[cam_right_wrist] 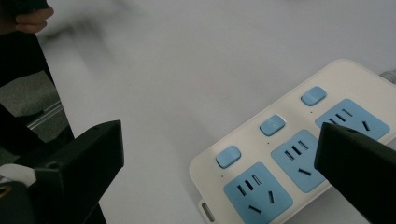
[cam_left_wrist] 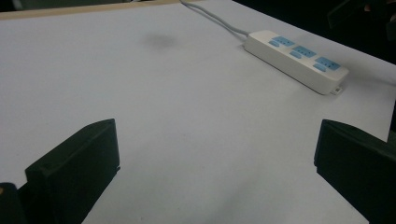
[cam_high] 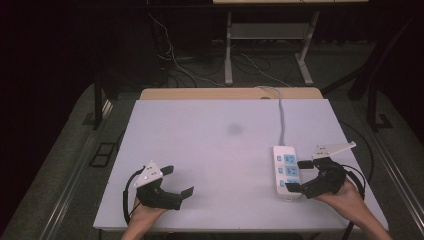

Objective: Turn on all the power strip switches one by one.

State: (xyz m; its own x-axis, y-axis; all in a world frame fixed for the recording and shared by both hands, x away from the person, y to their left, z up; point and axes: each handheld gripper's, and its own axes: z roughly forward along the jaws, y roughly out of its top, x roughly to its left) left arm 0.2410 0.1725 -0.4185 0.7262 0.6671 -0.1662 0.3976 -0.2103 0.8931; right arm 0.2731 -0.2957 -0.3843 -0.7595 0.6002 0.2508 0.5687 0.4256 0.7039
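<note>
No readable text, brand or number anywhere; the power strip [cam_right_wrist: 299,154] carries blank blue sockets and buttons.

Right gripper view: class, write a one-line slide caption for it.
Open right claw poised over a white power strip with three blue sockets and switches on a white table.

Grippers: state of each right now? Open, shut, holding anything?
Left gripper: open, empty, over bare table.
Right gripper: open, holding nothing, jaws next to the power strip.

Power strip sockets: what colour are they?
Blue, on a white power strip; clearest in the right gripper view.
</note>
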